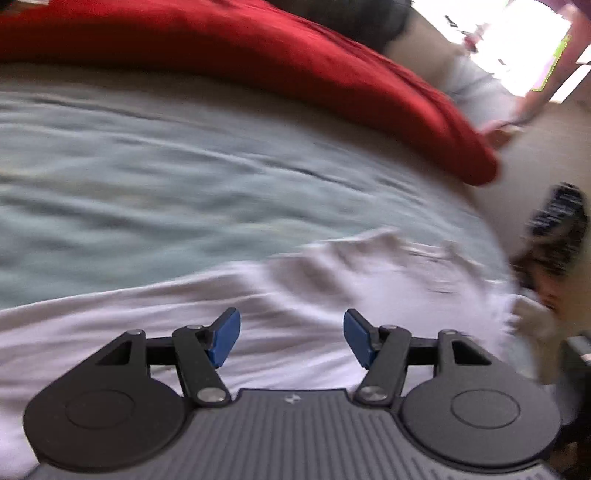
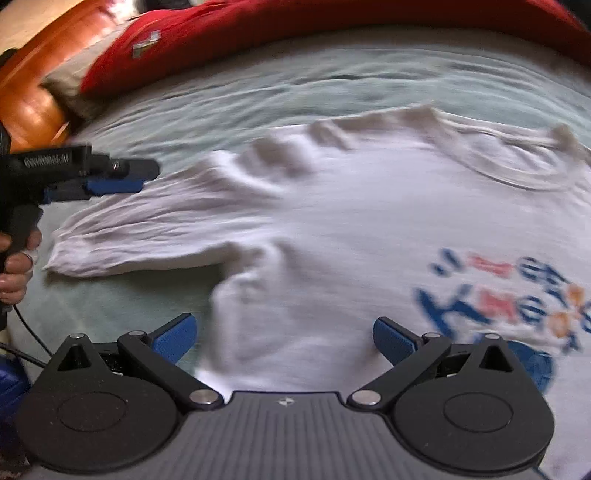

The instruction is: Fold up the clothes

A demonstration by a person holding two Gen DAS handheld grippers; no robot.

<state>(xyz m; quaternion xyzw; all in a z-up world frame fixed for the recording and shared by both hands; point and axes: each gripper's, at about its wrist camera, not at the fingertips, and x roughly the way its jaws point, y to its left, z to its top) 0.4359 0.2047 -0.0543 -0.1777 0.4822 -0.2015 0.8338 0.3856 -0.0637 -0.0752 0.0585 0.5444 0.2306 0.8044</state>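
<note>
A white T-shirt (image 2: 332, 221) with a blue, red and orange print (image 2: 517, 291) lies spread face up on a pale green bedsheet (image 2: 258, 92). Its left sleeve (image 2: 147, 229) points left and its collar (image 2: 517, 173) is at the far right. My right gripper (image 2: 284, 332) is open, low over the shirt's side below the sleeve. My left gripper (image 1: 291, 332) is open over white shirt fabric (image 1: 184, 314). In the right wrist view the left gripper (image 2: 122, 181) is seen from the side, hovering just above the sleeve's upper edge.
A red blanket or pillow (image 1: 258, 55) lies along the far side of the bed, also in the right wrist view (image 2: 295, 22). An orange wooden headboard (image 2: 40, 74) stands at the left. A dark patterned item (image 1: 554, 229) lies at the bed's right edge.
</note>
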